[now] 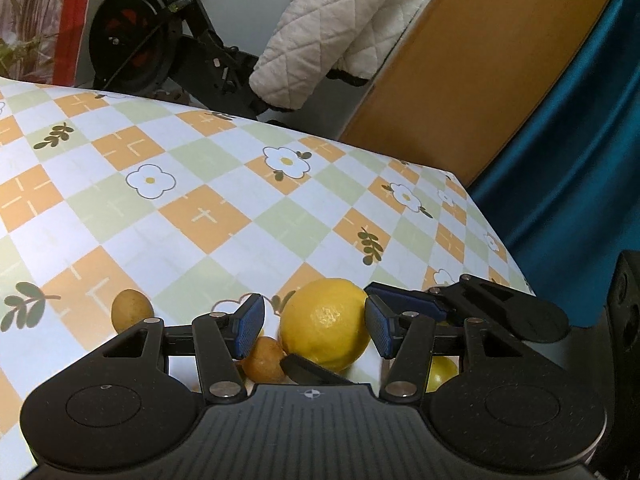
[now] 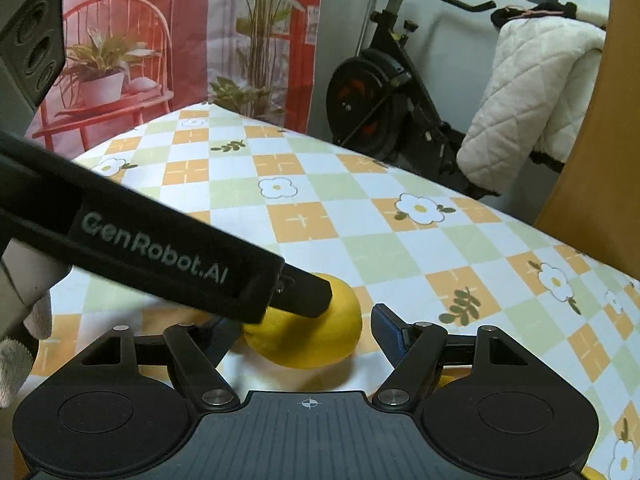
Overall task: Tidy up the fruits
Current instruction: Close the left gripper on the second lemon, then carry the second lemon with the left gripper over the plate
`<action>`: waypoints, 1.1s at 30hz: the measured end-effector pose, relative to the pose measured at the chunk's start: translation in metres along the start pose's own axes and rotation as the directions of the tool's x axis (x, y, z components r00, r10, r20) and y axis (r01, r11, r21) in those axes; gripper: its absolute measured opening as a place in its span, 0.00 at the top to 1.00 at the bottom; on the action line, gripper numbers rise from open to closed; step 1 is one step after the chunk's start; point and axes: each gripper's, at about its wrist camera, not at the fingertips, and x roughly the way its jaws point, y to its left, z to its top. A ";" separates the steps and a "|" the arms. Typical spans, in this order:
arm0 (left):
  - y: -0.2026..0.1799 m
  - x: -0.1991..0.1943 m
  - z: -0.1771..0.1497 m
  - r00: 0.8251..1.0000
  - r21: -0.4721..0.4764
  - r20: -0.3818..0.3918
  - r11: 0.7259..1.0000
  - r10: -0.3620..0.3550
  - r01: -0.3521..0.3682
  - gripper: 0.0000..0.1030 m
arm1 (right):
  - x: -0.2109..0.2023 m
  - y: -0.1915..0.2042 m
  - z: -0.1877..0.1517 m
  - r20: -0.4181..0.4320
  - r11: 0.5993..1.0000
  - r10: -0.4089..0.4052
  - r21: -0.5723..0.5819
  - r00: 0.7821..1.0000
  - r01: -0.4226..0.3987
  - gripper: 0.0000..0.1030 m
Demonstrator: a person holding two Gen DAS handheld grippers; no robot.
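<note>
A large yellow lemon (image 1: 324, 322) rests on the checked flower tablecloth (image 1: 168, 216). My left gripper (image 1: 316, 316) stands around its upper part. The right pad is at the peel and a narrow gap shows beside the left pad. My right gripper (image 2: 304, 332) reaches in from the other side and is open, with the same lemon (image 2: 312, 340) between its pads and a gap at the right pad. In the right wrist view one left finger (image 2: 308, 294) lies across the lemon's top. Two right fingers (image 1: 404, 302) show in the left wrist view.
A small brownish fruit (image 1: 132, 308), a small orange fruit (image 1: 262, 362) and a second lemon (image 1: 440, 372) lie close by. The table's far edge (image 1: 280, 124) has an exercise bike (image 2: 372, 92), a quilted coat (image 1: 332, 28) and a wooden panel (image 1: 480, 60) behind it. A gloved hand (image 2: 20, 344) shows at left.
</note>
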 end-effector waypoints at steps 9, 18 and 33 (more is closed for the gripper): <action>-0.009 0.001 -0.008 1.000 0.054 -0.011 0.998 0.014 -0.013 0.44 | 0.001 -0.013 -0.004 -0.023 0.993 0.045 0.106 0.999 -0.042 0.37; -0.015 -0.007 -0.014 0.999 0.081 -0.005 0.996 0.032 -0.032 0.49 | -0.008 -0.008 -0.009 -0.007 0.992 0.035 0.120 0.999 -0.034 0.41; -0.041 -0.043 -0.044 0.998 0.112 0.013 0.992 0.056 -0.057 0.51 | -0.055 0.006 -0.038 0.054 0.985 0.057 0.157 0.997 -0.065 0.52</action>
